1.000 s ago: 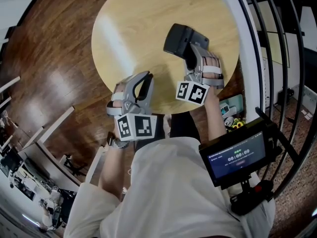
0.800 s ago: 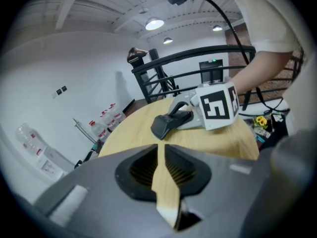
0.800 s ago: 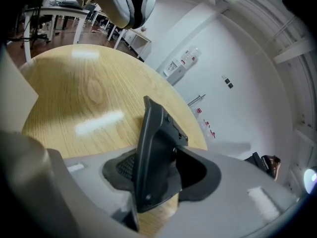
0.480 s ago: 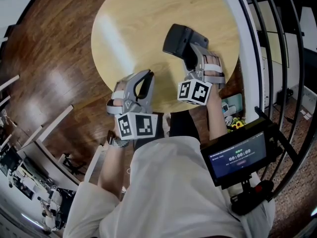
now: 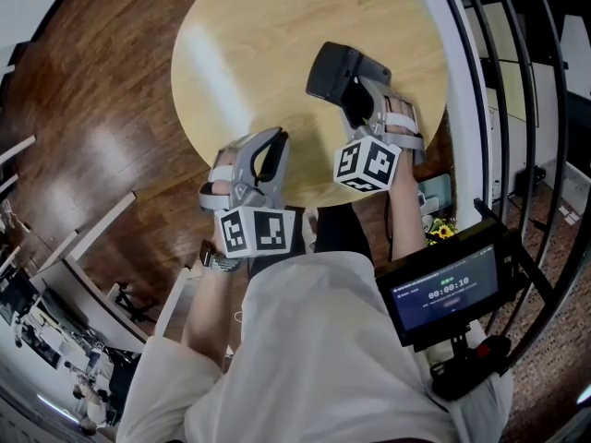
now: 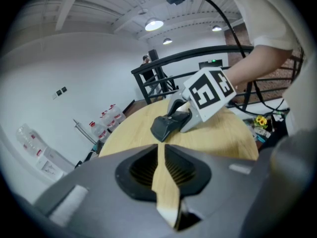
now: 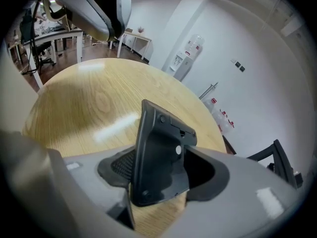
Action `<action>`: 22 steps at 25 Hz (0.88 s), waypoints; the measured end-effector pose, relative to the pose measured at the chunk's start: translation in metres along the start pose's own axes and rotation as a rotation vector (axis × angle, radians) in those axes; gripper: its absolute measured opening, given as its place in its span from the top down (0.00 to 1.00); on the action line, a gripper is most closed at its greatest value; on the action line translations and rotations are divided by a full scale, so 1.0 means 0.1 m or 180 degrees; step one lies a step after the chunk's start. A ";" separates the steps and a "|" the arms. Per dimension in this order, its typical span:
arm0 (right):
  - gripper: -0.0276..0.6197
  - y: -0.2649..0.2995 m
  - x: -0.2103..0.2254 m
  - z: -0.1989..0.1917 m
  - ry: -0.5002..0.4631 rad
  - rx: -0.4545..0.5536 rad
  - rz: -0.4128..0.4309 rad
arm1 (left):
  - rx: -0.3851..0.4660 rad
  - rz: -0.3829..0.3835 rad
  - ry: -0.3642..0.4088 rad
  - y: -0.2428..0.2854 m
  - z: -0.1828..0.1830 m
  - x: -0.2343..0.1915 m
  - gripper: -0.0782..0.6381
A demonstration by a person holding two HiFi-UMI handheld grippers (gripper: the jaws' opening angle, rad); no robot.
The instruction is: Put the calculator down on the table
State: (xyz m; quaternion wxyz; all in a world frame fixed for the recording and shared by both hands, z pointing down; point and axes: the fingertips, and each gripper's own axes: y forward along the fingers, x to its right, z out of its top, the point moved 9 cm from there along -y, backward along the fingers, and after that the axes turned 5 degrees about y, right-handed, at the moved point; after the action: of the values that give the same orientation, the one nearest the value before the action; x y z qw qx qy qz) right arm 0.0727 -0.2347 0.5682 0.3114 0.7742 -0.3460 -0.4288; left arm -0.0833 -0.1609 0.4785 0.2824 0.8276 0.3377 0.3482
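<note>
Release of the calculator (image 5: 343, 74) is judged to be the step in hand. It is seen on the round wooden table (image 5: 249, 53), towards the right side of the top, propped steeply on 1 long edge instead of lying flat, with its dark back turned to the right gripper view. It stands between the jaws of the right gripper (image 5: 362, 107), which have just been opening. A dark gap is seen beside the casing on 1 side, while on the other the casing seems only to lean against the pad, though contact there cannot be settled from this angle. The tilt is probably explained by that lean: the lower edge is taken to rest on the wood while the upper part is kept up by the jaw.

The left gripper (image 5: 268, 150) is held apart from the work, over the near edge of the table, its jaws brought together at the tips with nothing between them. No part in the placing seems to be asked of it.

No brand or print can be read on the calculator; only screw holes and a battery cover are shown. Black-and-white square markers are carried on the cube (image 5: 367, 162) of each gripper. On the chest-mounted screen (image 5: 441, 292) a green header and timer-like digits are displayed, too small to be read with confidence.
</note>
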 end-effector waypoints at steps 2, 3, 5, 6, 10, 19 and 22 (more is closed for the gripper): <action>0.54 0.00 0.00 0.00 0.0006 -0.0010 0.0038 | -0.0009 -0.0006 -0.0002 0.00 -0.01 0.01 0.82; 0.53 -0.01 0.00 0.00 -0.0006 -0.0016 0.0043 | -0.0012 -0.0009 -0.0006 0.00 -0.02 0.01 0.82; 0.53 -0.01 -0.01 0.02 -0.0055 -0.0032 0.0019 | -0.0007 -0.0010 -0.0026 0.00 -0.02 0.00 0.82; 0.53 -0.01 -0.01 0.02 -0.0083 -0.0040 -0.0002 | -0.0002 -0.0007 -0.0039 0.00 -0.01 0.00 0.82; 0.53 -0.02 -0.04 0.01 -0.0067 -0.0058 -0.0016 | 0.0000 0.0010 -0.0046 0.00 -0.01 -0.02 0.82; 0.53 -0.01 -0.04 0.00 -0.0007 -0.0067 0.0002 | -0.0005 0.0000 -0.0055 0.00 -0.02 -0.02 0.82; 0.53 -0.01 -0.04 -0.01 -0.0010 -0.0077 0.0004 | 0.0004 0.0002 -0.0059 0.00 -0.01 -0.02 0.82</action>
State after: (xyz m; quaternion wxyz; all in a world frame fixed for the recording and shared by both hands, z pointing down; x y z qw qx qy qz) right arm 0.0719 -0.2304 0.5697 0.3204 0.7695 -0.3418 -0.4340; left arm -0.0847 -0.1617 0.4782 0.2849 0.8311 0.3350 0.3404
